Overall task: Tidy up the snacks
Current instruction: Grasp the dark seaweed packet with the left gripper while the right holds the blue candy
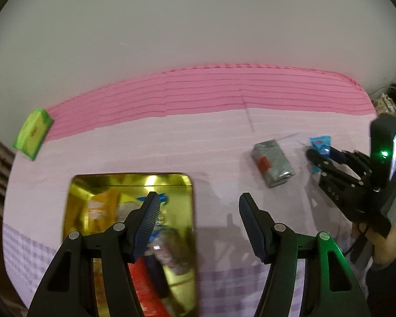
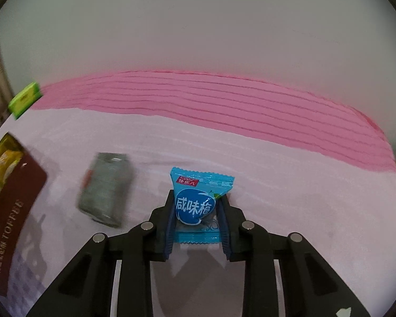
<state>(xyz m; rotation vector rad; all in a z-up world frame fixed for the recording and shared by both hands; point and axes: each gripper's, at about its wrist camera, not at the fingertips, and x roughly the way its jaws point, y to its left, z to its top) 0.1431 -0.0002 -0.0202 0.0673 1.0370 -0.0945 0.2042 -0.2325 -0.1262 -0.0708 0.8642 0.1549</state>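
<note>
- Right gripper [image 2: 196,211] pinches the blue candy [image 2: 198,200] just above the pink cloth [image 2: 290,185].
- Left gripper [image 1: 198,222] spread wide over the gold tin [image 1: 182,277] edge.
- Grey packet [image 1: 273,163] lies between them.

Grey packet [image 1: 273,164] lies between tin [image 1: 130,182] and candy [image 1: 321,144].

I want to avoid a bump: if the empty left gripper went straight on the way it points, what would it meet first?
Probably nothing soon: ahead of the left gripper lies bare cloth. The gold tin sits left of that line, the grey packet right. Depth is uncertain.
</note>
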